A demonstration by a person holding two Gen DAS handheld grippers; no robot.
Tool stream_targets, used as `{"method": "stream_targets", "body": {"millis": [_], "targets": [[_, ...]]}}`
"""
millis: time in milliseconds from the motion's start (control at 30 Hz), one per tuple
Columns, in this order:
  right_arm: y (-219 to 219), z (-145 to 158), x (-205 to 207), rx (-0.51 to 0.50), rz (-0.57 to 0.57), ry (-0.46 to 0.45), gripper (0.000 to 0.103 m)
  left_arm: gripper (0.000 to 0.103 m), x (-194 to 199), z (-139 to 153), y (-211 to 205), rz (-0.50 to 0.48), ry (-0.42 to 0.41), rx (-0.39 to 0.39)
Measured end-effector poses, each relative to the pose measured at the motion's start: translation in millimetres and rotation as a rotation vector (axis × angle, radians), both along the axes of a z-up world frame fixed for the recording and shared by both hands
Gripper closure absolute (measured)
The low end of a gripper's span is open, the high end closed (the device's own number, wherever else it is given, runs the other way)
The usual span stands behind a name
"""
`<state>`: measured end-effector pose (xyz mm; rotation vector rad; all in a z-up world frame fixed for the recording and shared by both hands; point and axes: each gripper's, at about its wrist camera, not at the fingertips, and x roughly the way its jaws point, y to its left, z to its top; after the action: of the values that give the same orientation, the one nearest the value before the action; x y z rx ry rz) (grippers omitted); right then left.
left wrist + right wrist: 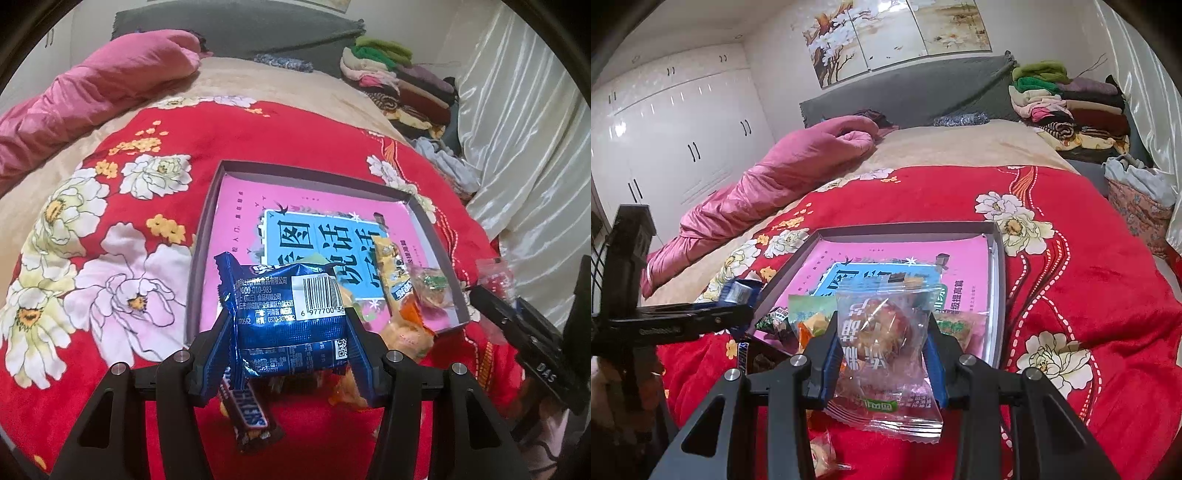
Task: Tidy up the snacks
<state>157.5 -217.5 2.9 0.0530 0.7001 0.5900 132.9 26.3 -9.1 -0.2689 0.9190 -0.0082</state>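
Snacks held in both grippers, just before the near edge of the box.

The left gripper point(288, 332) is clamped on a blue biscuit packet point(284, 314), whose long axis lies across the jaws; the shallow box point(207, 236) begins directly ahead, at its near left corner. The right gripper point(882, 354) holds a clear-wrapped pastry point(886, 332) before the near edge. Inside the box, near that edge, lie a yellow sachet point(395, 273) and other small packets, so the free space is farther in. A Snickers bar point(247, 410) lies on the red bedspread point(295, 122), under the left gripper.
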Motion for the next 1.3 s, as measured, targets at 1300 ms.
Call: {"method": "stream_targets", "body": {"millis": [1300], "targets": [[-5,-7,19,0.033,-0.049,0.041,0.063,0.044,41,-41,-29,-0.047,0.052,0.051]]}}
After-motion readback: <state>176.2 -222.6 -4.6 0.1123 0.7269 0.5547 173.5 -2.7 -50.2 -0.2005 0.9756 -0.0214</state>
